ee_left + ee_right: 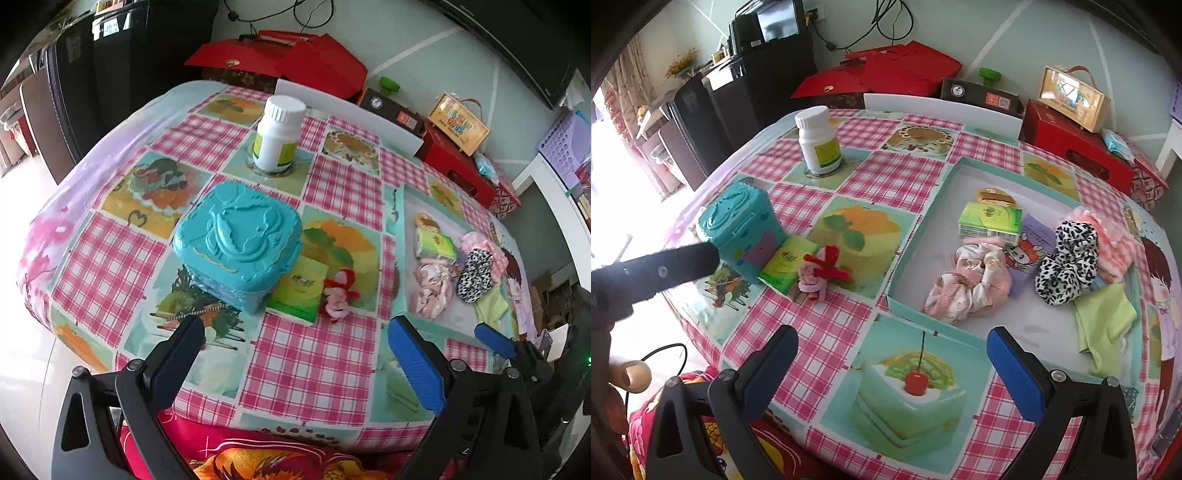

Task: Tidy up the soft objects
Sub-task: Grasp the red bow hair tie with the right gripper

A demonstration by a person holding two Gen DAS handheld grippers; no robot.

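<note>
Shallow tray, teal-rimmed, is serving as the collection point: it is already holding a pink scrunchie, a leopard-print scrunchie, a green cloth and a green tissue pack, apparently gathered there so the soft goods are sitting together. Still lying outside it on the checked surface are a small pink-and-red plush piece and a flat green tissue pack, both resting against the teal lidded box, left of the tray. White bottle is standing apart at the back. Left gripper is hovering with jaws spread wide and gripping nothing; the plush piece is lying ahead of them, near and roughly centred between the jaws. Right gripper is likewise hanging wide open and empty, the tray's near edge lying just ahead.
</note>
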